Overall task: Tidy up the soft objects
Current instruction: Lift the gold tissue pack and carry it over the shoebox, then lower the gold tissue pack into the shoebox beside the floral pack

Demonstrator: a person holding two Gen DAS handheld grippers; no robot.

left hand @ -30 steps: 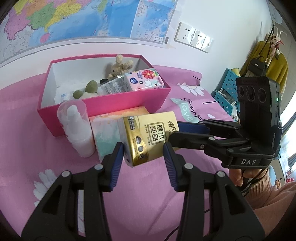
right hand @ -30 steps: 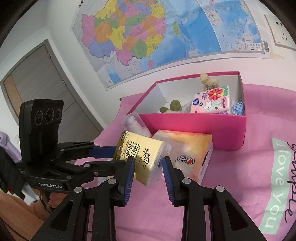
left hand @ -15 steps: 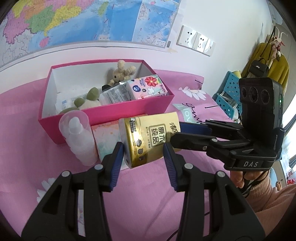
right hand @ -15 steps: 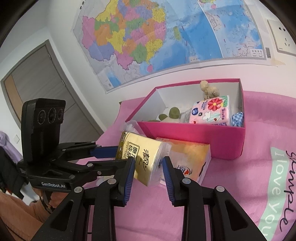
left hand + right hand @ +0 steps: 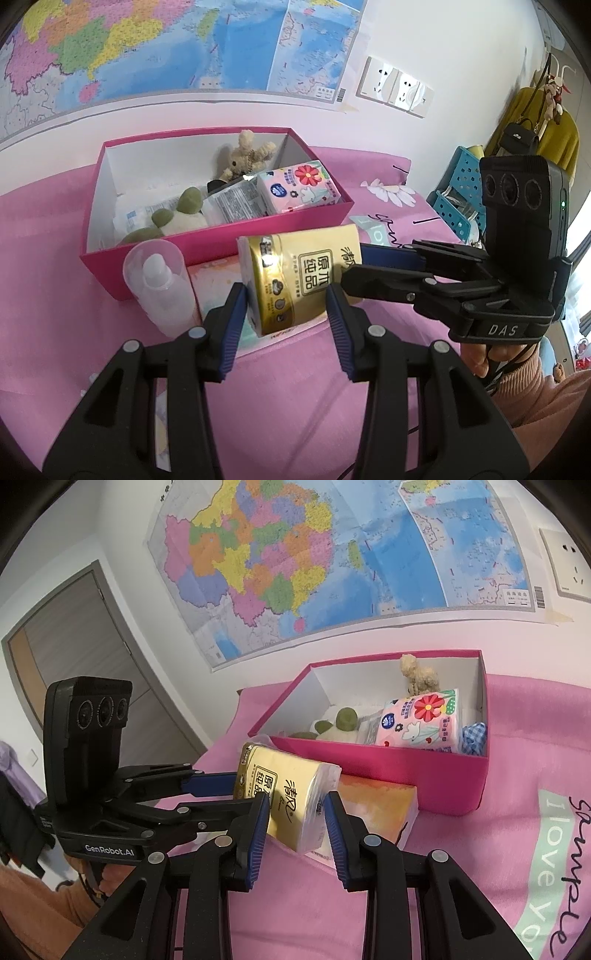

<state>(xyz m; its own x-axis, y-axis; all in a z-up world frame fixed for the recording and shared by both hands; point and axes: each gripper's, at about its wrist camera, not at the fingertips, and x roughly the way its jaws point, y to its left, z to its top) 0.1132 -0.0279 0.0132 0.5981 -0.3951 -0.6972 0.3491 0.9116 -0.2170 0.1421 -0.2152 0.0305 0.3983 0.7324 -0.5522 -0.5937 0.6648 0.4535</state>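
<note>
Gold-wrapped tissue pack (image 5: 301,275) is up off the pink tablecloth (image 5: 277,398), and you've got both tongs on it at once. Your left gripper (image 5: 284,314) pinches it across its gold end, with the blue pads (image 5: 232,325) pressed against either side. Your right gripper (image 5: 295,823) comes in from the other side and squeezes the pack's pale yellow face, so the pack hangs between the two tools. In the left wrist view your right hand's tool has its blue finger (image 5: 388,254) laid along the pack's far edge.

The pack sits just in front of the pink box (image 5: 221,240), right above a pastel tissue box (image 5: 373,808) that lies flat on the cloth against the pink box's front wall. A clear plastic bottle (image 5: 159,284) stands beside that tissue box on the left.

Inside the pink box you already have a floral tissue pack (image 5: 299,188), a small beige plush bunny (image 5: 245,155) leaning in the back corner, a white and green plush toy (image 5: 177,218) and a clear wrapped packet (image 5: 236,203). From the right wrist view a bit of blue checked cloth (image 5: 474,738) peeks out at the box's right end.

A big colourful map (image 5: 314,554) hangs on the wall behind it all.
</note>
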